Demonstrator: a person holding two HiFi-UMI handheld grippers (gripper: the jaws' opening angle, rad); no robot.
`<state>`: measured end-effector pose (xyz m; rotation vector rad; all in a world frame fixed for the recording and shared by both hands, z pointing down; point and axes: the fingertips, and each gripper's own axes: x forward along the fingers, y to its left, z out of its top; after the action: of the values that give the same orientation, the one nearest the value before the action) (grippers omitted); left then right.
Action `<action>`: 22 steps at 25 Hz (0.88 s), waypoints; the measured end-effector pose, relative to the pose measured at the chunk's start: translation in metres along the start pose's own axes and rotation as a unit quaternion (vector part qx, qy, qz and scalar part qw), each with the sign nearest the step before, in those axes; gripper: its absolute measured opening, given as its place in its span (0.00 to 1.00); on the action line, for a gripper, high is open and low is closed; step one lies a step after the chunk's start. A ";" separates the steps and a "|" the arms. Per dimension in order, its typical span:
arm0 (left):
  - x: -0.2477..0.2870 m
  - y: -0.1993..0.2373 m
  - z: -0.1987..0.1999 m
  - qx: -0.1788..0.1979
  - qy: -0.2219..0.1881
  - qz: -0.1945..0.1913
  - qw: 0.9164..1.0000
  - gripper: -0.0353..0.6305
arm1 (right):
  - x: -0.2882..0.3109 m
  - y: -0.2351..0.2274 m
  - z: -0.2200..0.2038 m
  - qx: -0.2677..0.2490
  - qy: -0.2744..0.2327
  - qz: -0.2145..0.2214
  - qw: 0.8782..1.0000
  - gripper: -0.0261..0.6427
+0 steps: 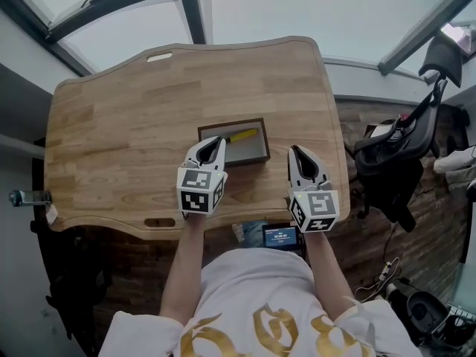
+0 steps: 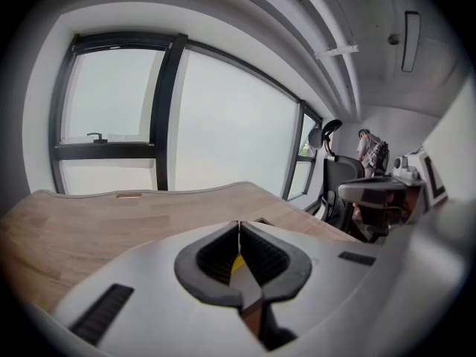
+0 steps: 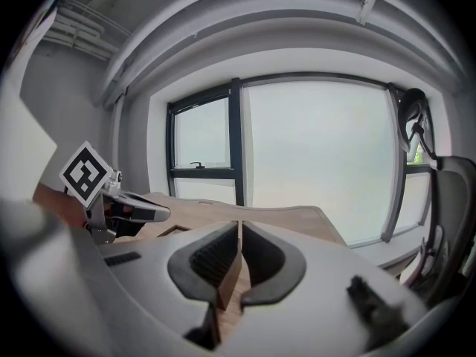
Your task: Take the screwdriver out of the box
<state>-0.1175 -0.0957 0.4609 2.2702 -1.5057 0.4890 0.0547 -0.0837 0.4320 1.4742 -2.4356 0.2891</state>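
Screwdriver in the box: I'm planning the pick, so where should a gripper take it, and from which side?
Grip the screwdriver by its yellow handle, from above, jaws across its length. It lies flat along the far wall of the box, so the walls would likely block a sideways approach. The left gripper is nearest, but it is shut and must open first.

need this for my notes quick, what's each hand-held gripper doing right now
left hand-held gripper: closed, holding nothing
right hand-held gripper: closed, holding nothing

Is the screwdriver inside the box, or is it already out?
Inside. The head view shows the yellow screwdriver lying in the open brown box on the wooden table.
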 end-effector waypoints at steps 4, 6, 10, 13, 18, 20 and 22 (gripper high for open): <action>0.012 -0.005 -0.007 0.008 0.023 -0.018 1.000 0.08 | 0.009 -0.002 -0.006 0.002 0.011 0.003 1.000 0.09; 0.018 -0.006 -0.010 0.013 0.034 -0.025 0.999 0.08 | 0.013 -0.004 -0.010 0.005 0.016 0.004 1.000 0.09; 0.028 -0.009 -0.016 0.028 0.058 -0.038 0.997 0.08 | 0.019 -0.008 -0.015 0.010 0.024 0.004 1.000 0.09; 0.036 -0.013 -0.024 0.042 0.084 -0.050 0.994 0.08 | 0.024 -0.011 -0.018 0.013 0.028 0.004 1.000 0.09; 0.049 -0.013 -0.035 0.063 0.123 -0.060 0.989 0.08 | 0.033 -0.018 -0.023 0.018 0.035 0.002 0.999 0.09; 0.054 -0.014 -0.040 0.075 0.140 -0.067 0.985 0.08 | 0.036 -0.020 -0.026 0.020 0.039 0.002 0.999 0.09; 0.059 -0.015 -0.045 0.089 0.157 -0.074 0.981 0.08 | 0.039 -0.022 -0.028 0.022 0.043 0.002 0.999 0.09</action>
<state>-0.0854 -0.1157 0.5270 2.2819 -1.1692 0.9199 0.0610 -0.1181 0.4721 1.4452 -2.3786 0.4000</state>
